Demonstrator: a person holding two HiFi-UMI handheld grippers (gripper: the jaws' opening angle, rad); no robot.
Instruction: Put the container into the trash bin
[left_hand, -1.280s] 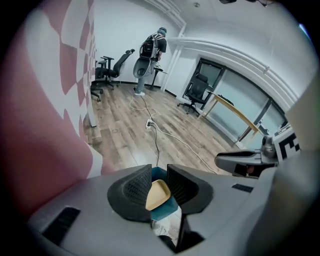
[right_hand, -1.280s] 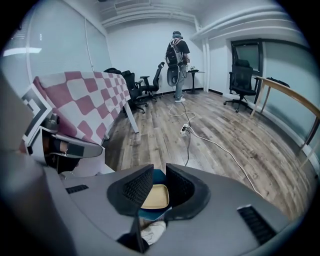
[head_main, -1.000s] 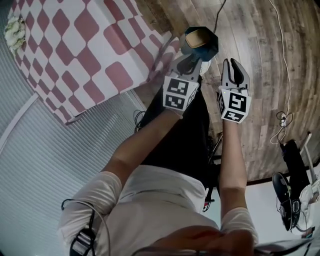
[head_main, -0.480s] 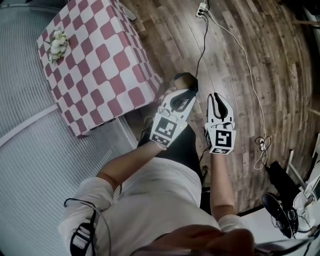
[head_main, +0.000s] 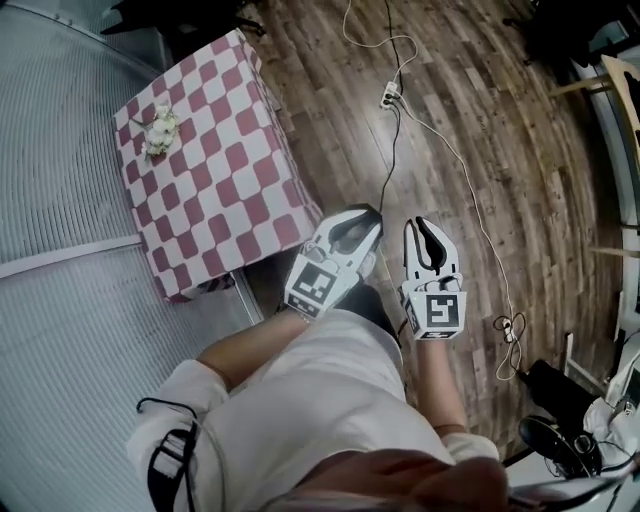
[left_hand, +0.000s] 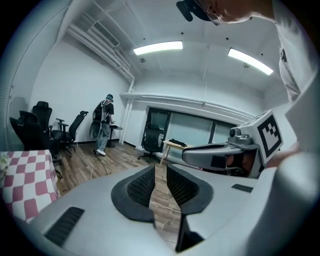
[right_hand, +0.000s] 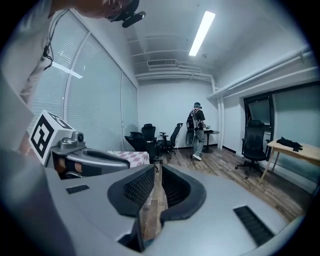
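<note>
- At the far left a table (head_main: 215, 190) under a red-and-white checked cloth stands where the grey ribbed flooring (head_main: 70, 330) meets the wooden floor (head_main: 470, 120). A small bunch of white flowers (head_main: 158, 132) lies near its far left corner.
- The left gripper (head_main: 356, 222) is held out in front of the person's torso, just right of the table's near corner, and points away across the boards. In the left gripper view its pads stand a narrow slot apart, with only floorboards showing through the slot, so it carries nothing.
- The right gripper (head_main: 428, 236) sits just beside the left one and roughly parallel to it. Its jaws are also at a narrow slot, a little tighter than the left pair, and nothing is between them.
- Farther right a white cable (head_main: 470, 210) runs from a power strip (head_main: 390, 96) at the far side down across the wooden floor.
- No view shows the container or the trash bin. They are not on the table, not on the open floor and not ahead of either claw. The person's body and arms hide the floor directly below.
- So I cannot tell which way the container lies from the claws, how its long axis runs, or which hand is nearer. With both claws empty and side by side, neither looks better placed.
</note>
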